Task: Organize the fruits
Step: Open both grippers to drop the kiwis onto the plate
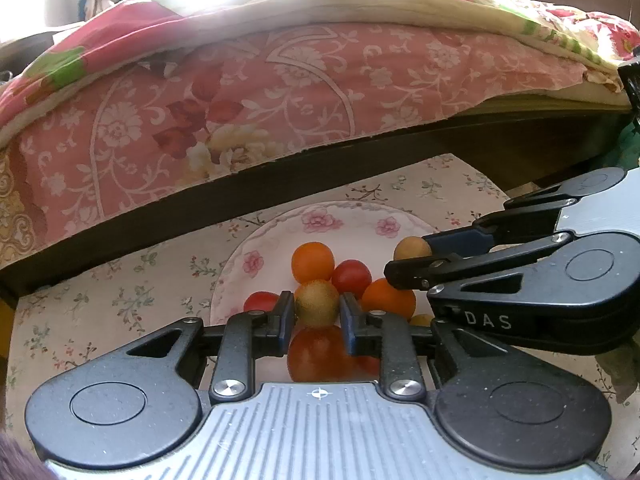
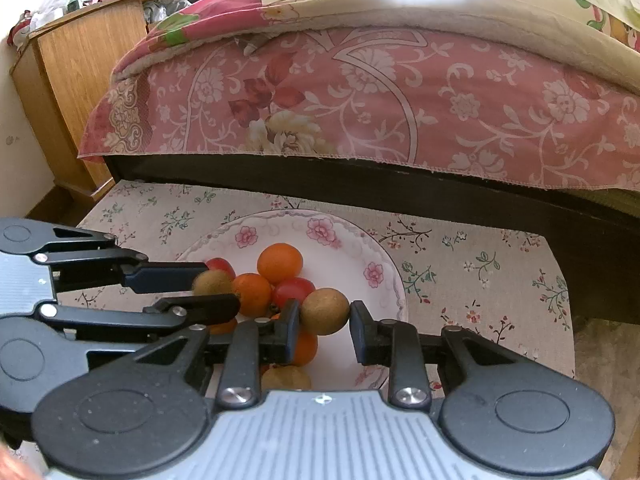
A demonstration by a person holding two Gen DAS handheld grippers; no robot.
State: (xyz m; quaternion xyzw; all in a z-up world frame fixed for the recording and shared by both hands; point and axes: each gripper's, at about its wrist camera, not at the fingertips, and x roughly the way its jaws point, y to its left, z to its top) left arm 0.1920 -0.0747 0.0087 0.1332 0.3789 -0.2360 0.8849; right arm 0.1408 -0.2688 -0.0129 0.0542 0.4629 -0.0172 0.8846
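A white plate with pink flowers [image 1: 320, 216] [image 2: 280, 220] stands on a floral cloth and holds a heap of fruit. In the heap are small oranges [image 1: 313, 261] [image 2: 279, 262] and red round fruits [image 1: 351, 278] [image 2: 293, 290]. My left gripper [image 1: 317, 314] [image 2: 222, 286] is shut on a brownish-green round fruit [image 1: 316, 303] [image 2: 211, 282] over the near side of the heap. My right gripper [image 2: 325, 326] [image 1: 409, 258] comes in from the right and is shut on a tan round fruit [image 2: 324, 311] [image 1: 412, 247] above the plate. Another tan fruit [image 2: 286, 378] lies under it.
The floral cloth [image 2: 460, 272] covers a low table whose right end shows in the right wrist view. Right behind it runs a dark bed frame [image 2: 360, 184] draped with a pink floral sheet [image 1: 240, 100]. A wooden cabinet [image 2: 80, 80] stands at the far left.
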